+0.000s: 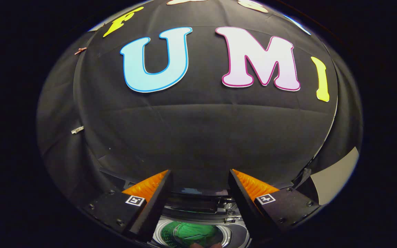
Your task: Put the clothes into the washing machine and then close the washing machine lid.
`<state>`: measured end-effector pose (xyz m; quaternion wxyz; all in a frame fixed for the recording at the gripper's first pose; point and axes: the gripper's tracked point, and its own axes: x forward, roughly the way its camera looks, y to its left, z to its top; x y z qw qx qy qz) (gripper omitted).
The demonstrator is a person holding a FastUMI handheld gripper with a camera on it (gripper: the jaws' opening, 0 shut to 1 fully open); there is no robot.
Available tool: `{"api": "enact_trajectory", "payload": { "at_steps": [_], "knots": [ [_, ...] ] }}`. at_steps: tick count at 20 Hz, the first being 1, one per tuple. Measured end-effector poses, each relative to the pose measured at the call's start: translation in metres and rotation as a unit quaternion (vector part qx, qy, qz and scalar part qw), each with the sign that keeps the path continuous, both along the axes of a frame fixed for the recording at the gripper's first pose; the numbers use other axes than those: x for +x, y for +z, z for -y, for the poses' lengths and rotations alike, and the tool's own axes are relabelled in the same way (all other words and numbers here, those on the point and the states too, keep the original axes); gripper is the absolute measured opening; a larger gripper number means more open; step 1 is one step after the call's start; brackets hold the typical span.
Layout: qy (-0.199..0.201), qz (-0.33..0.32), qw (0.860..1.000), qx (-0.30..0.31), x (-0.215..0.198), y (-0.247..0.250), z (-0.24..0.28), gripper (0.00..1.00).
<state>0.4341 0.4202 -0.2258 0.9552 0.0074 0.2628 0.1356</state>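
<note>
My gripper [200, 179] stands with fingers apart, gripping nothing. Between them, below, the washer [234, 234] drum lies uncovered, green cloth [191, 234] inside.

Tongs [200, 179]: a hand-held two-finger tool seen from its own camera, both fingers reaching forward from the bottom of the gripper view.
Fingers: spread wide apart, with a broad gap between the tips; nothing is held or pressed between them.
Left finger [150, 196]: a wedge-shaped block with a ribbed inner pad, tapering to a point; a small square printed marker sits on its base.
Right finger [250, 194]: the mirror of the left, same wedge shape and ribbed pad, also carrying a square marker on its base.
Pose: fingers level with each other, tips angled slightly inward.
Contact: neither tip touches anything.
</note>
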Motion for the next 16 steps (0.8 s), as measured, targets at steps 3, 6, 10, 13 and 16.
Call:
{"api": "enact_trajectory", "payload": {
  "at_steps": [3, 6, 10, 13, 16],
  "knots": [
    [0.006, -0.008, 1.000, 0.000, -0.016, 0.002, 0.003, 1.00],
    [0.008, -0.006, 1.000, 0.000, -0.030, 0.005, 0.006, 1.00],
    [0.014, -0.003, 1.000, 0.000, -0.045, 0.005, 0.009, 1.00],
    [0.021, -0.006, 1.000, 0.003, -0.058, 0.005, 0.011, 1.00],
    [0.029, -0.007, 1.000, 0.008, -0.073, 0.005, 0.013, 1.00]
  ]
}}
